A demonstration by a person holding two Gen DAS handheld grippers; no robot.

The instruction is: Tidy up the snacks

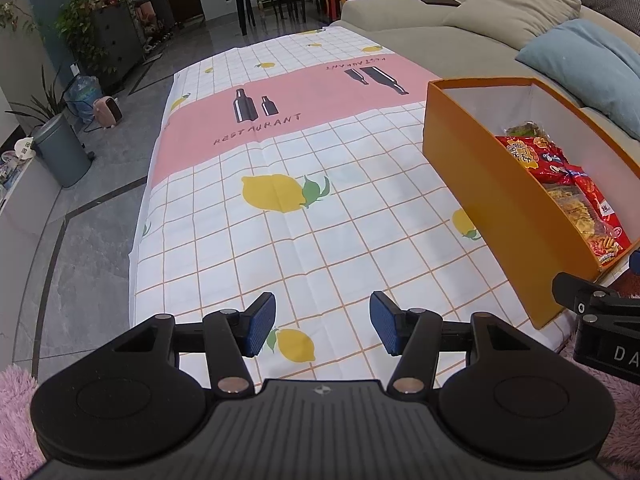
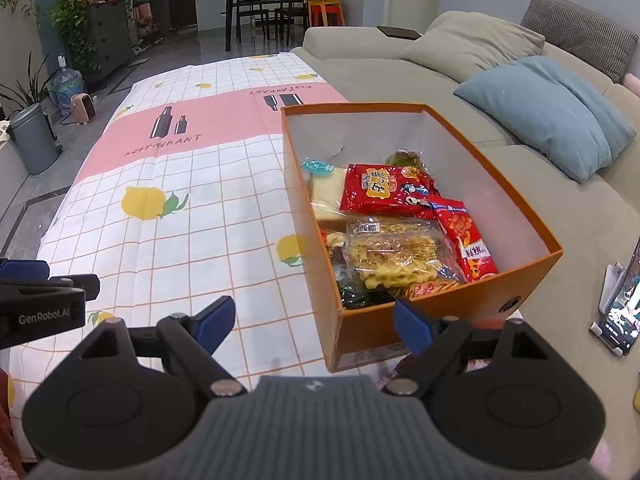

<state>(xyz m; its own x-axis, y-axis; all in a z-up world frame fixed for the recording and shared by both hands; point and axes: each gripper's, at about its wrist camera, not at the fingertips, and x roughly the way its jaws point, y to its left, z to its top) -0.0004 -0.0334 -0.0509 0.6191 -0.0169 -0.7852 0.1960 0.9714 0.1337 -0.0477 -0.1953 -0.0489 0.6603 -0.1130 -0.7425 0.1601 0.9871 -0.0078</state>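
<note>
An orange box (image 2: 528, 276) stands on the right side of the table and holds several snack packs: a red bag (image 2: 384, 190), a clear bag of yellow crackers (image 2: 396, 252), a second red bag (image 2: 468, 240) and a slice of bread (image 2: 326, 192). The box (image 1: 480, 168) and its red bag (image 1: 532, 156) also show in the left wrist view. My right gripper (image 2: 314, 326) is open and empty, low at the box's near corner. My left gripper (image 1: 322, 324) is open and empty above the bare cloth, left of the box.
The table wears a lemon-print checked cloth (image 1: 304, 216) with a pink band (image 2: 224, 116). A beige sofa (image 2: 420, 64) with a blue cushion (image 2: 548, 112) runs along the right. A phone on a stand (image 2: 620, 312) is at far right. A grey bin (image 1: 60, 152) stands on the floor at left.
</note>
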